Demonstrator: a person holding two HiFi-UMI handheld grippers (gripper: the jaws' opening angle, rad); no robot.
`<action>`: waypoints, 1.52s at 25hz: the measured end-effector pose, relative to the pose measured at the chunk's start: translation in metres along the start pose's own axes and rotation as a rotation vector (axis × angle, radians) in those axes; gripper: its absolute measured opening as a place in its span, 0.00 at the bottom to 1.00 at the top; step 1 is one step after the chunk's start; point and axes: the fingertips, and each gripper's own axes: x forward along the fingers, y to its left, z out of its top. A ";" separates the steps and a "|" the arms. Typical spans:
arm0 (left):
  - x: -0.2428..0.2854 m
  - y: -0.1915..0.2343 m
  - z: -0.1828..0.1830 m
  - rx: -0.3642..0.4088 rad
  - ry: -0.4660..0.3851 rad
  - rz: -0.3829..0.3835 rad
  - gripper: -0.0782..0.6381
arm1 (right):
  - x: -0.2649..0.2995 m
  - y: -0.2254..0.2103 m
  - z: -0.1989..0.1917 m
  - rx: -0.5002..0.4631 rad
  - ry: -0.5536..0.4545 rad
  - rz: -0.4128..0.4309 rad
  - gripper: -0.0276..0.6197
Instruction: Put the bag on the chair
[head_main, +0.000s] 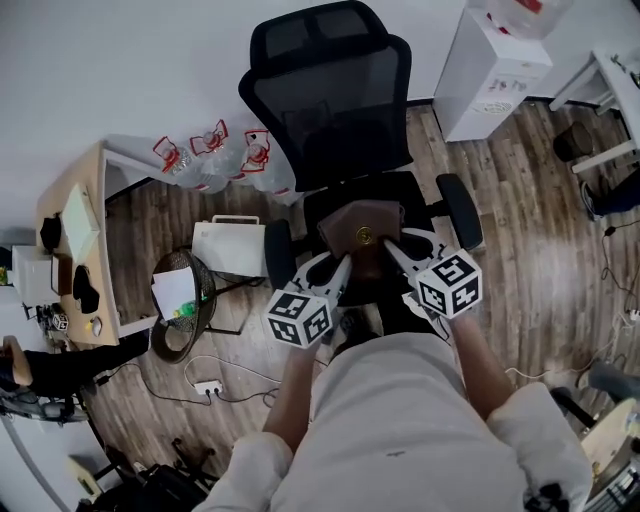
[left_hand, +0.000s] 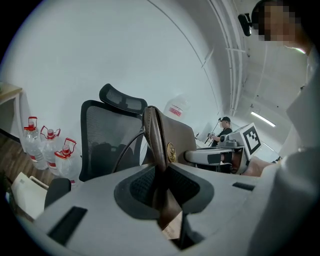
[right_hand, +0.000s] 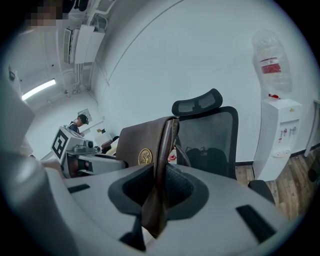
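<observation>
Left gripper and right gripper pinch the bag, seemingly just above the chair; next, lower and release.

Left gripper and right gripper held forward side by side, tilted slightly downward, tips converging; each gripper's jaws clamped on brown bag edge

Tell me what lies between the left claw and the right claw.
The brown bag fills that gap: left claw and right claw each clamp one end, over the office chair seat. The head view shows it.
</observation>
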 end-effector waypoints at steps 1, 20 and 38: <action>0.003 0.002 0.003 -0.002 -0.003 0.009 0.18 | 0.003 -0.004 0.004 -0.005 0.004 0.010 0.15; 0.053 0.017 0.007 -0.085 0.018 0.125 0.18 | 0.032 -0.058 0.007 0.007 0.095 0.132 0.15; 0.097 0.076 -0.030 -0.093 0.163 -0.002 0.18 | 0.082 -0.090 -0.037 0.065 0.179 -0.009 0.16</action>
